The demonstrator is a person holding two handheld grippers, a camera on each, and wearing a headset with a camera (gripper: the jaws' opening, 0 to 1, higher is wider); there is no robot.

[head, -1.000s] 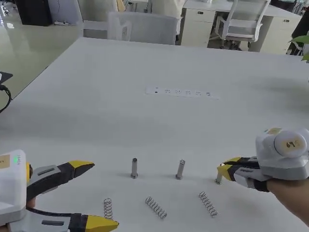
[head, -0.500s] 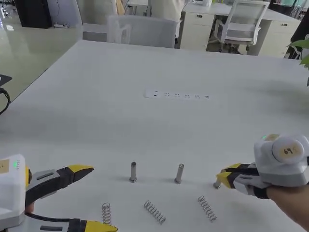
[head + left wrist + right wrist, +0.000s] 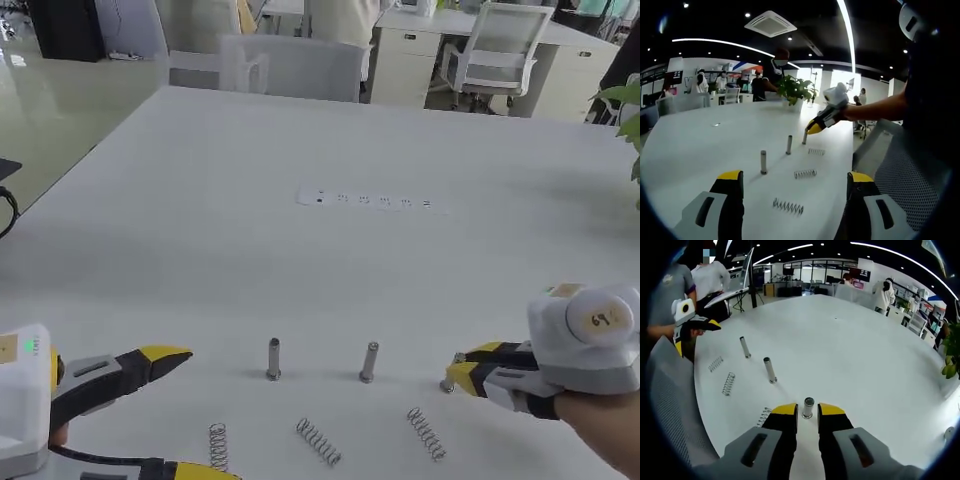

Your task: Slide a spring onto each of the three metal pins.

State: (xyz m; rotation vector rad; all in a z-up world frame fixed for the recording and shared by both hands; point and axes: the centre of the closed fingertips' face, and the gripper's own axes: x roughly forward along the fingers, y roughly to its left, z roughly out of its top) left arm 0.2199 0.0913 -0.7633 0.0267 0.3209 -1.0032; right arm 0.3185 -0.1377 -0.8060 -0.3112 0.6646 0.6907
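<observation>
An open-plan office. Well beyond the jaws of the left gripper [image 3: 795, 176] stand a potted plant [image 3: 794, 90] and people [image 3: 760, 80], under a ceiling vent [image 3: 771, 23] and downlights [image 3: 747, 15].

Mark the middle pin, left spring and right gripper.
middle pin [image 3: 369, 362]: head view, mid-shaft
left spring [image 3: 217, 446]: head view, middle coils
right gripper [image 3: 808, 410]: right gripper view, midway between jaw tips

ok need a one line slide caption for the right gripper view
Right tool flanking the nearest metal pin; two more pins stand beyond, three springs lie loose on the white table.
</observation>
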